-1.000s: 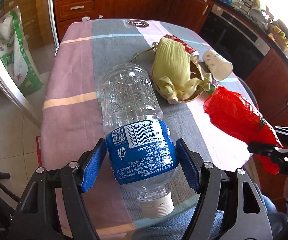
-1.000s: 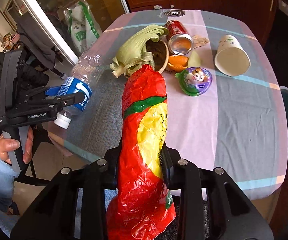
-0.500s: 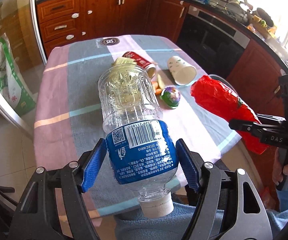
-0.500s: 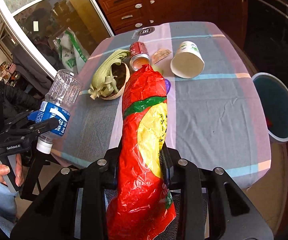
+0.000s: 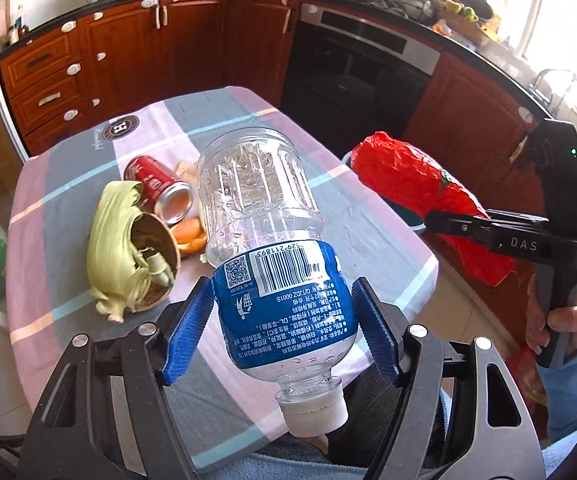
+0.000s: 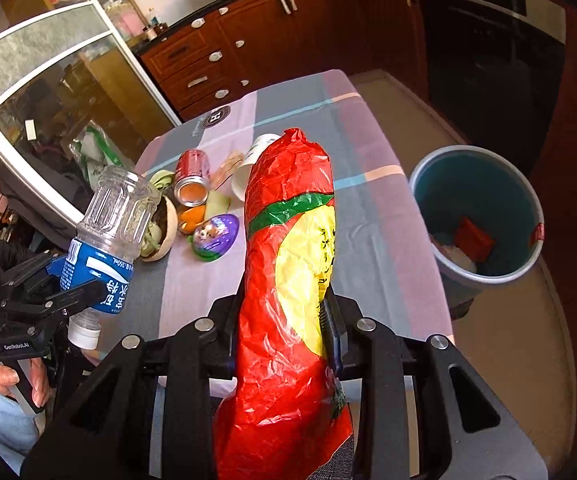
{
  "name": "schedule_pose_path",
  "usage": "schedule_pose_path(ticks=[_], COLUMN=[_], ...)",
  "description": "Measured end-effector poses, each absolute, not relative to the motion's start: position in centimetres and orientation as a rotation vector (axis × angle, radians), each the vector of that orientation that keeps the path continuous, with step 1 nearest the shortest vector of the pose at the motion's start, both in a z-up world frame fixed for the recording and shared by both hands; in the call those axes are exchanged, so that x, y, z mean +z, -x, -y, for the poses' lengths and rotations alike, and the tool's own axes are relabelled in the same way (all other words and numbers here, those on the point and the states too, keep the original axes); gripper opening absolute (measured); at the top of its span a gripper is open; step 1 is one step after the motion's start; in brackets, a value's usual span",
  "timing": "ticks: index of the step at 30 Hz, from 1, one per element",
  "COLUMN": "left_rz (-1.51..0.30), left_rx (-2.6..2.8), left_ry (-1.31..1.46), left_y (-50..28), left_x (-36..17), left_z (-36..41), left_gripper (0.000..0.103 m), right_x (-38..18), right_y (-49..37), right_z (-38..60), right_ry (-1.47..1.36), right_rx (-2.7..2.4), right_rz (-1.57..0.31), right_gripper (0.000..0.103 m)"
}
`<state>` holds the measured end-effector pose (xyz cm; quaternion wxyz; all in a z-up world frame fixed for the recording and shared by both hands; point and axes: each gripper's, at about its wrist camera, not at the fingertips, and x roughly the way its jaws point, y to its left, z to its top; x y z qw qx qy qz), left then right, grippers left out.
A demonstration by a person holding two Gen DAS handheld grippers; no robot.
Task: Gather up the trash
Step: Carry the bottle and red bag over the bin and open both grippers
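Your left gripper (image 5: 282, 334) is spread wide and clamped on a clear plastic bottle (image 5: 272, 240): its ribbed blue pads (image 5: 186, 332) press the glossy blue label from both sides. The bottle is ribbed and see-through, its flat base tipped toward twelve o'clock and its white ridged cap (image 5: 314, 414) hanging at six o'clock, all held in the air above the near table edge.

Your right gripper (image 6: 284, 320) is closed down narrow on a crinkled red snack bag (image 6: 288, 280) with a yellow patch and a green stripe. The thin foil is squeezed at its waist and stands up toward twelve o'clock, long and puffy.

In the right wrist view the round grey bin (image 6: 476, 216), teal inside, sits on the floor at about two o'clock of the bag, just beside the table's edge, with scraps in its bottom.

On the striped pink and grey cloth of the table (image 6: 368, 216), around ten o'clock of the bag, lie a dented red can (image 6: 191, 178) on its side, pale corn husks (image 5: 114, 240) in a brown shell-like bowl (image 5: 160, 248), orange peel (image 5: 192, 236), a white paper cup (image 6: 248, 172) and a shiny purple egg-shaped wrapper (image 6: 214, 236).
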<state>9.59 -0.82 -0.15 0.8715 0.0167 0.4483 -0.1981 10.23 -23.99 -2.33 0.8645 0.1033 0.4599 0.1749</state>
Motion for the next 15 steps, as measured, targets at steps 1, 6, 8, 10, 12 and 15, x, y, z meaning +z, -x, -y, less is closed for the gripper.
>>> schedule_pose_path(ticks=[1,6,8,10,12,15], left_rz=[-0.938,-0.953,-0.959,-0.960,-0.966,-0.982], left_rx=[-0.424,-0.486,-0.509,-0.534,-0.561,-0.597], left_ry=[-0.041,-0.072,-0.086,-0.102,-0.112,-0.132], left_y=[-9.9,-11.5,-12.3,-13.1,-13.9,-15.3], left_x=[-0.2,-0.3,-0.3,-0.3,-0.4,-1.0], left_z=[1.4,5.0,6.6,8.3,9.9,12.7], left_gripper=[0.072,0.072,0.072,0.072,0.072,0.072], right_x=[-2.4,-3.0,-3.3,-3.7,-4.3,-5.4], right_y=[-10.4,-11.5,-11.8,-12.4,-13.0,-14.0], right_z=[24.8,28.7,30.3,32.1,33.9,36.7], right_ry=[-0.229,-0.286,-0.308,-0.325,-0.341,-0.370], right_rx=[0.353,0.285,0.257,0.224,0.191,0.134], right_rz=[-0.962,-0.958,-0.960,-0.965,-0.973,-0.992], right_gripper=[0.030,0.030,0.030,0.030,0.030,0.030])
